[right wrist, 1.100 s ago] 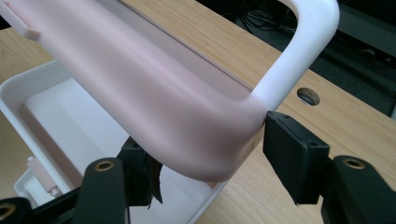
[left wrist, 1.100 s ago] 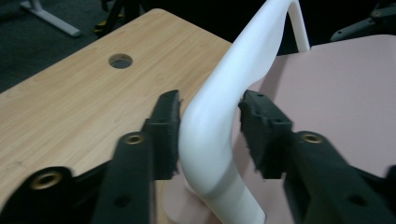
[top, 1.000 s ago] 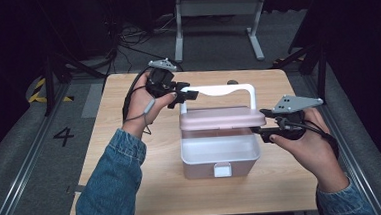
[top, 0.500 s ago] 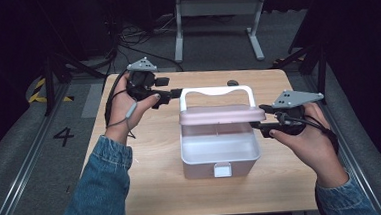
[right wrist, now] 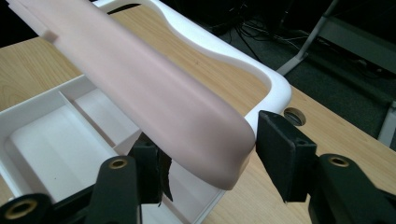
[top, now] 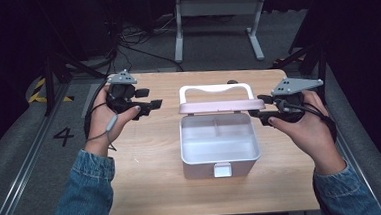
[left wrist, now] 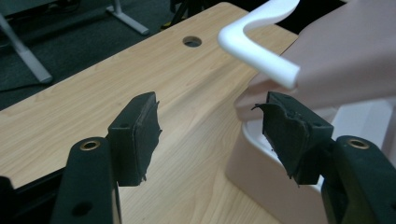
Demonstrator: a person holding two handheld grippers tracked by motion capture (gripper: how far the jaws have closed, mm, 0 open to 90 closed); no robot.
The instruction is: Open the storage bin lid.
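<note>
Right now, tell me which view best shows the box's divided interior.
The high view: the open box shows its whole interior. The right gripper view catches part past the raised lid; the left gripper view shows an outer wall.

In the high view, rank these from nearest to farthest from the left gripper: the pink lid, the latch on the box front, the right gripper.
From the left gripper:
1. Pink lid, raised at the box's back edge, just to its right.
2. Latch, on the box's front wall, toward the person.
3. Right gripper, at the lid's far end.
</note>
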